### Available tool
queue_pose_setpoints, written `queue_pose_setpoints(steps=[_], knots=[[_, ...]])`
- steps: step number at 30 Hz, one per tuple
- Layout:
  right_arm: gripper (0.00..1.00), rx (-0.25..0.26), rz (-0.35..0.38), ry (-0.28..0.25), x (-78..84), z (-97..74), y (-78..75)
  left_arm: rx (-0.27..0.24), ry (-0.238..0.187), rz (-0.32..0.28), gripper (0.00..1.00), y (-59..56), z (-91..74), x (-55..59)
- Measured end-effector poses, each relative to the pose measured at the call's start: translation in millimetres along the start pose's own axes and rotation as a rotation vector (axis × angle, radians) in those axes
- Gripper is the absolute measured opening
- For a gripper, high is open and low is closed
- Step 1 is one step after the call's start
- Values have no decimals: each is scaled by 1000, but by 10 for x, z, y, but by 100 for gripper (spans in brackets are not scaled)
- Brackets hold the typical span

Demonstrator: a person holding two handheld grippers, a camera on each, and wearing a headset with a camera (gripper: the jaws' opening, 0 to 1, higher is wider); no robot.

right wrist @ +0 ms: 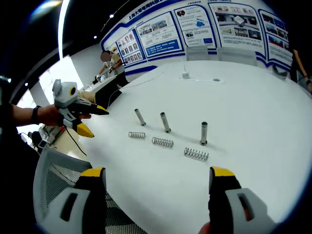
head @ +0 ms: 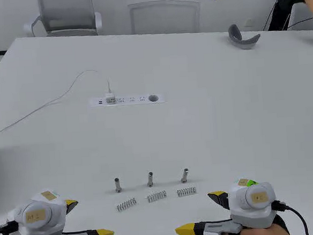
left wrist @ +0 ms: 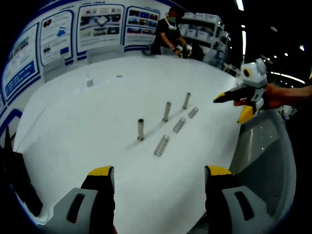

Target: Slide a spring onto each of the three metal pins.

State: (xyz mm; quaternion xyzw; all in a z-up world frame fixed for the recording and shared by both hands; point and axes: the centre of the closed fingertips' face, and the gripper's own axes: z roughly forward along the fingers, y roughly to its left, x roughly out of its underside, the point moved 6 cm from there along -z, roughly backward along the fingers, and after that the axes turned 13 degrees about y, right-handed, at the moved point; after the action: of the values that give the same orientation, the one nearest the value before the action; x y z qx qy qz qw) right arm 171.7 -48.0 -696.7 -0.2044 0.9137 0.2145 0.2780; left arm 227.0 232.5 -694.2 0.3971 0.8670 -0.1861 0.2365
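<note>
Three short metal pins stand upright in a row on the white table: left (head: 117, 185), middle (head: 150, 179), right (head: 184, 175). A small spring lies flat in front of each: (head: 126, 204), (head: 156, 196), (head: 187, 191). My left gripper (head: 88, 220) hovers open at the near edge, left of the springs, with nothing between its yellow tips. My right gripper (head: 201, 214) is open and bare to their right. The left gripper view looks along the row, nearest pin (left wrist: 141, 129) and spring (left wrist: 162, 145) ahead of the open jaws. The right gripper view has its nearest pin (right wrist: 204, 133) and spring (right wrist: 196, 154).
A white power strip (head: 126, 100) with a plugged adapter and a cable trailing left lies mid-table. A grey curved object (head: 243, 37) rests far right. Chairs (head: 66, 13) stand behind the table, and a mesh chair seat (left wrist: 265, 161) sits below the near edge.
</note>
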Motion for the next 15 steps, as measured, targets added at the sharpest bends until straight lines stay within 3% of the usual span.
queue_pose_setpoints(steps=[11, 15], knots=[[89, 5, 4, 2, 34, -36, -8, 12, 72, 158, 73, -110, 154, -96], [88, 6, 5, 3, 40, -41, -9, 14, 81, 173, 67, -103, 229, -147]])
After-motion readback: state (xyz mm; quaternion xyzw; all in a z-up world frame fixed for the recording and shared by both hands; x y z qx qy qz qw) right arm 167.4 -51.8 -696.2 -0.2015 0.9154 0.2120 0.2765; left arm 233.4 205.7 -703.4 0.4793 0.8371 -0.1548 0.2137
